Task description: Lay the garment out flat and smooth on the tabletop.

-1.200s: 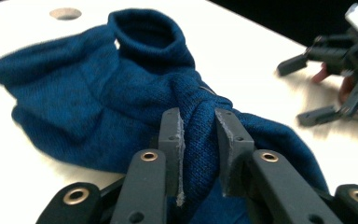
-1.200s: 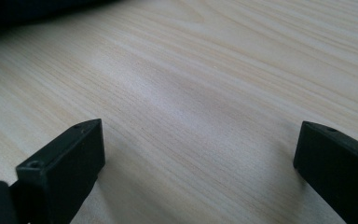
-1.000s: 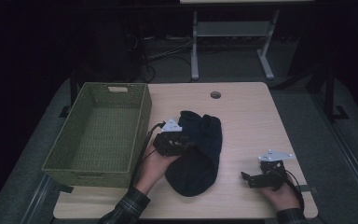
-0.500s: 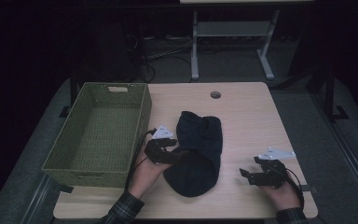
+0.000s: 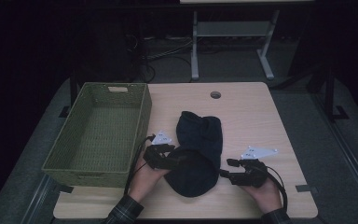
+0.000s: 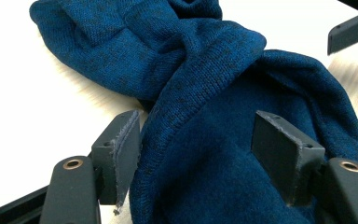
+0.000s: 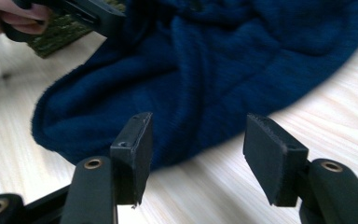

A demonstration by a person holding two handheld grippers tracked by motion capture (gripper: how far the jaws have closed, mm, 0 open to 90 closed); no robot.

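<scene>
**Two grippers at the dark blue knitted cloth**

In the high view we see a dark blue knitted cloth [image 5: 196, 154] lying in a long heap on the light wooden table [image 5: 251, 107], just to the right of the green woven rectangular basket [image 5: 98, 135]. Our left gripper [image 5: 179, 158] is at the left edge of the cloth, between the basket and the cloth, and its tips reach into the fabric. Our right gripper [image 5: 226, 170] is at the lower right edge of the cloth and points toward it. A small round hole [image 5: 215, 94] in the table lies beyond the cloth, well apart from it.

In the left gripper view, the left gripper [image 6: 200, 140] has its two black jaws apart, and they have just been opening. A thick fold of the cloth [image 6: 205, 93] lies between them; the left pad stands just beside the fabric, but we cannot see that the pads press on it.

In the right gripper view, the right gripper [image 7: 196, 140] has its jaws apart, though they have just been closing. Between them we see bare table and the near edge of the cloth [image 7: 205, 60], which the pads do not touch. The left gripper [image 7: 93, 14] and a corner of the basket [image 7: 58, 32] appear behind the cloth.
</scene>
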